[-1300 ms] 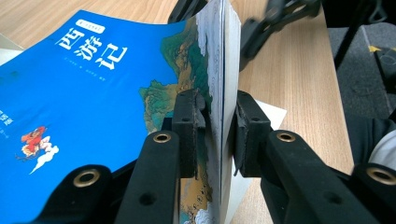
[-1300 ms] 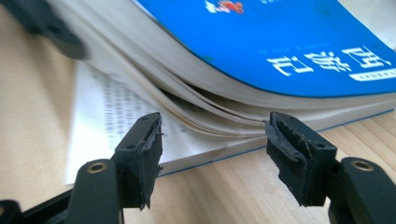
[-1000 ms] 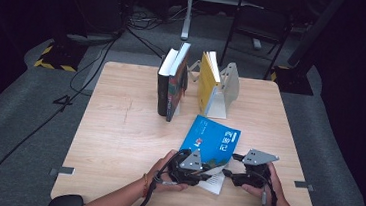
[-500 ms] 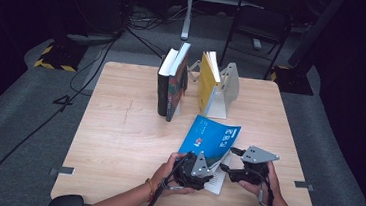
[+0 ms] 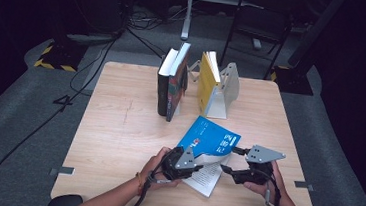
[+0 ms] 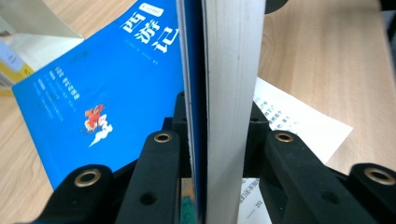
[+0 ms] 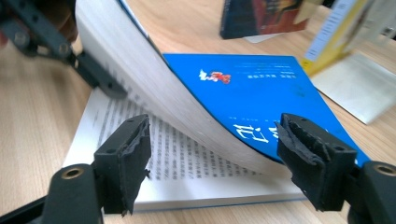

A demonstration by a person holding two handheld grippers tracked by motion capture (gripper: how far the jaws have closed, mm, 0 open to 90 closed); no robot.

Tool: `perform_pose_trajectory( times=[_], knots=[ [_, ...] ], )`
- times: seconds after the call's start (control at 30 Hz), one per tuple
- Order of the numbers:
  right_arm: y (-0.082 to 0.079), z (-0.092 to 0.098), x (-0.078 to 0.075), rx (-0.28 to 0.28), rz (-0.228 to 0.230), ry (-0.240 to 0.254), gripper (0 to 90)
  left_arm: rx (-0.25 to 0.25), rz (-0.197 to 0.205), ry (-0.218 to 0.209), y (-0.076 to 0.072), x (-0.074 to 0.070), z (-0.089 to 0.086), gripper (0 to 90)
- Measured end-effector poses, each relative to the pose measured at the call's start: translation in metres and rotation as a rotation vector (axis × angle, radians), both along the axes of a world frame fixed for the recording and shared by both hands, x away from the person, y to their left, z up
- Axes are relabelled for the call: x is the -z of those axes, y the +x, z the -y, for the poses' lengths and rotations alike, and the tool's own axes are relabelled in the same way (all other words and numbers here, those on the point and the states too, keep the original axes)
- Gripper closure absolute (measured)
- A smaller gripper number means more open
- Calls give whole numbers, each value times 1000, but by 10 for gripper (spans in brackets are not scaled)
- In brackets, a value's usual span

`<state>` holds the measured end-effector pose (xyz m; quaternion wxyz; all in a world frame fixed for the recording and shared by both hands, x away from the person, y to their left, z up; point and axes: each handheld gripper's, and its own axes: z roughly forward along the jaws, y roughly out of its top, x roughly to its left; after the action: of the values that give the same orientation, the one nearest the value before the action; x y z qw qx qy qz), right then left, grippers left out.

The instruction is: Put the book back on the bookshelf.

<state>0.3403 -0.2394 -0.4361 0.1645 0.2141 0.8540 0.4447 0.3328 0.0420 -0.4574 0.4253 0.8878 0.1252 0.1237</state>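
On the near part of the wooden table [image 5: 118, 127], a little right of centre, we've got the blue book [image 5: 210, 138] lying partly open, its long axis running diagonally from the near-left corner toward the far right, title end pointing away from us and toward the folding bookend [image 5: 225, 89]. Our left gripper [image 5: 182, 162] has just been closing, and in the left gripper view its jaws are pinching the blue cover and a thick sheaf of pages [image 6: 229, 93], lifting them off the printed page [image 7: 187, 154] below. Our right gripper [image 5: 231, 162] sits just right of the book's near edge, jaws spread and just opening wider, nothing pressed between them. Farther back, two dark books [image 5: 172, 82] stand upright and a yellow book [image 5: 208, 80] leans on the bookend.
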Motion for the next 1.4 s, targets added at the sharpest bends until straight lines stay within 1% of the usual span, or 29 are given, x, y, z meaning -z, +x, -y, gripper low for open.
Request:
perform_pose_trajectory(
  times=[0.07, 0.13, 0.17, 0.2, 0.23, 0.3, 0.37, 0.4, 0.43, 0.5, 0.53, 0.57, 0.6, 0.7, 0.77, 0.8, 0.83, 0.87, 0.97, 1.03, 1.07, 1.13, 1.2, 1.23, 1.27, 1.3, 1.33, 1.37, 1.4],
  knots=[
    [2, -6, 1, -42, -12, -12, 259, 11, -21, -4, 1, -1, -8, 735],
    [6, -14, 6, -67, -22, -50, 250, 20, -37, -10, 2, -1, -15, 732],
    [9, -18, 9, -82, -29, -65, 240, 25, -45, -7, 3, -2, -19, 730],
    [12, -21, 13, -93, -37, -73, 240, 28, -53, -16, 3, -2, -22, 728],
    [15, -24, 16, -92, -43, -91, 243, 34, -61, -21, 4, -2, -26, 726],
    [21, -29, 22, -86, -25, -122, 281, 43, -74, -26, 4, -3, -34, 723],
    [27, -31, 27, -92, -35, -123, 280, 52, -98, -37, 5, -2, -42, 718],
    [28, -32, 29, -99, -16, -139, 296, 61, -105, -46, 7, -2, -46, 716],
    [29, -31, 32, -104, -4, -146, 315, 66, -124, -68, 8, -2, -51, 714],
    [30, -29, 34, -108, -10, -113, 362, 62, -145, -101, 10, -1, -58, 708],
    [27, -29, 34, -105, 9, -93, 415, 60, -138, -99, 11, -2, -60, 706],
    [24, -29, 35, -109, 33, -89, 456, 65, -130, -83, 10, -2, -60, 703],
    [20, -30, 35, -116, 61, -102, 504, 66, -125, -76, 10, -3, -59, 694],
    [17, -31, 35, -125, 90, -114, 534, 60, -115, -58, 9, -3, -56, 667],
    [14, -29, 34, -126, 91, -108, 563, 42, -85, -24, 9, -4, -55, 656],
    [14, -29, 34, -126, 91, -108, 563, 42, -85, -24, 9, -4, -55, 660],
    [11, -27, 33, -127, 95, -102, 594, 31, -62, -8, 9, -5, -54, 665],
    [11, -27, 33, -127, 95, -102, 594, 31, -62, -8, 9, -5, -54, 663],
    [6, -23, 30, -117, 100, -104, 631, 22, -48, 14, 17, -7, -49, 659],
    [5, -21, 29, -105, 96, -99, 649, 18, -25, 39, 23, -10, -45, 643],
    [4, -20, 28, -97, 96, -96, 658, 13, -33, 36, 27, -11, -44, 629],
    [2, -19, 26, -78, 92, -87, 674, 7, -63, 29, 36, -12, -43, 592],
    [0, -20, 23, -73, 99, -95, 690, -11, -73, 17, 38, -12, -41, 541],
    [-1, -20, 22, -76, 102, -99, 694, -14, -89, 4, 37, -13, -40, 492],
    [-2, -21, 20, -81, 107, -110, 696, -7, -90, -8, 35, -15, -40, 470],
    [-3, -22, 20, -81, 109, -118, 696, 1, -82, -16, 31, -17, -38, 461],
    [-3, -23, 19, -79, 112, -121, 696, 16, -75, -14, 27, -19, -36, 452],
    [-3, -24, 18, -81, 118, -130, 696, 31, -57, 1, 23, -21, -34, 470],
    [-4, -24, 17, -83, 119, -138, 696, 26, -28, 31, 19, -22, -31, 501]
  ],
)
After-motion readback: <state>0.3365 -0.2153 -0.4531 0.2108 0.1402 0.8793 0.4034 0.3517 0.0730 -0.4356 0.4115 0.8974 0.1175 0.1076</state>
